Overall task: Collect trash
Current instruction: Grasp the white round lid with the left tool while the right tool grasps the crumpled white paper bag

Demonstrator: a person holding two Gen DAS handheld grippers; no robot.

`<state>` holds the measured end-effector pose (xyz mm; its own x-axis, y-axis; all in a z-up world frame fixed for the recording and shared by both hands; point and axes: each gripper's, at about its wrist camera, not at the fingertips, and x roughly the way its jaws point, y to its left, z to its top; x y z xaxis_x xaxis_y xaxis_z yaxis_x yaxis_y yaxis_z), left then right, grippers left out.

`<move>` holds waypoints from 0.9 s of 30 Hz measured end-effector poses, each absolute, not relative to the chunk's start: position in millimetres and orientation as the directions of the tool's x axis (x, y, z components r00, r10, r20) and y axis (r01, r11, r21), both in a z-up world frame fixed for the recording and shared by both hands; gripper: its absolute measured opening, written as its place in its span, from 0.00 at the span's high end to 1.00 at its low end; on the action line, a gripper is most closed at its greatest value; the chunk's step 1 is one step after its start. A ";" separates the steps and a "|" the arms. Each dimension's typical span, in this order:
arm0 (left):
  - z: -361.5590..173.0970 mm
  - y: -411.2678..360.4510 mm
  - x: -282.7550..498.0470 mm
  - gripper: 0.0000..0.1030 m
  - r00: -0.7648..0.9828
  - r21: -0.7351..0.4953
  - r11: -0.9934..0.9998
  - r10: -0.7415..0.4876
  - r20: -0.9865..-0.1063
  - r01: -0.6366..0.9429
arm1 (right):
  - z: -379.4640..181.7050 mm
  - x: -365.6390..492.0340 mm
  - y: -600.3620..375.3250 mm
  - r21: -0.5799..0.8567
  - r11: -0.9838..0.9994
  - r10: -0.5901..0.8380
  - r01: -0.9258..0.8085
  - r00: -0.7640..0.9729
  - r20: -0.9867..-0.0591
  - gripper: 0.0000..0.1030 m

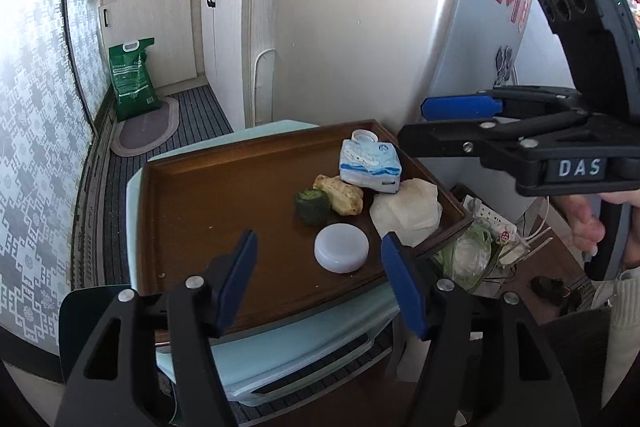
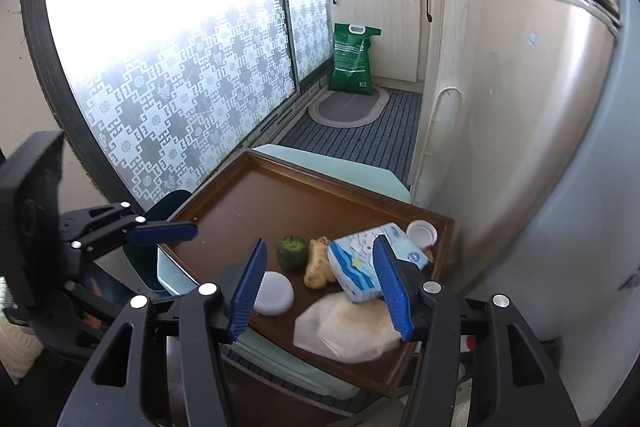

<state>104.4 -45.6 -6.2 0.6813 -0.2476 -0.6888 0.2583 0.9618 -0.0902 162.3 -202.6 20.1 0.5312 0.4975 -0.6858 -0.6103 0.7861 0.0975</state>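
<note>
Both tools are hanging over a brown wooden tray (image 1: 224, 211) that is sitting on a pale blue plastic stool or bin (image 1: 304, 355) in a narrow kitchen. The left tool (image 1: 318, 287) is standing released, its blue pads spread wide above the near edge of the tray, gripping nothing. The right tool (image 2: 320, 287) is likewise released and empty, hovering over the near right part of the tray; from the left wrist view its blue-tipped fingers (image 1: 460, 107) are reaching in from the right, above the tray's far right corner.

The trash is lying bunched toward the right side of the tray. A round white lid (image 1: 341, 247) is resting nearest, just beside a crumpled white paper wad (image 1: 406, 213) that is sitting against the tray's right rim. Behind them a green vegetable stub (image 1: 310, 206) is touching a yellowish peel scrap (image 1: 340, 194). A blue and white carton (image 1: 370, 163) is lying farther back, tilted on its side, with a white bottle cap (image 1: 364, 136) at the far right corner.

A fridge (image 1: 360, 39) is standing behind the tray, and a green sack (image 1: 132, 79) is leaning by the far cabinets (image 1: 148, 27) on the floor.
</note>
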 end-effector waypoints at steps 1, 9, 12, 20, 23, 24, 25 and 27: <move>-9.8 -49.7 107.6 0.34 0.674 -0.083 0.962 -0.242 -0.698 0.260 | 18.9 162.1 -206.4 0.097 0.788 0.494 -0.607 0.531 -0.688 0.46; -29.2 -66.6 120.4 0.34 0.636 -0.054 0.968 -0.204 -0.744 0.247 | 6.8 161.9 -239.4 0.120 0.782 0.494 -0.612 0.491 -0.717 0.39; -32.5 -70.1 125.8 0.35 0.629 -0.052 0.970 -0.194 -0.752 0.238 | 6.2 162.1 -247.5 0.129 0.780 0.500 -0.612 0.486 -0.717 0.39; -37.8 -68.7 136.4 0.40 0.602 -0.074 0.976 -0.184 -0.777 0.202 | 7.2 165.2 -258.9 0.158 0.773 0.520 -0.615 0.470 -0.714 0.39; -40.9 -67.0 139.6 0.57 0.599 -0.061 0.979 -0.167 -0.783 0.194 | 4.8 165.1 -254.6 0.163 0.759 0.527 -0.630 0.450 -0.721 0.35; -41.4 -67.6 139.5 0.59 0.606 -0.037 0.981 -0.147 -0.782 0.190 | 3.3 164.4 -252.5 0.165 0.751 0.532 -0.640 0.438 -0.724 0.30; -41.5 -67.5 139.5 0.59 0.607 -0.031 0.981 -0.143 -0.782 0.191 | 1.6 164.0 -250.2 0.165 0.741 0.536 -0.651 0.426 -0.728 0.28; -41.3 -65.6 139.6 0.60 0.608 -0.033 0.980 -0.147 -0.780 0.195 | -2.5 162.5 -244.5 0.163 0.723 0.541 -0.671 0.404 -0.737 0.27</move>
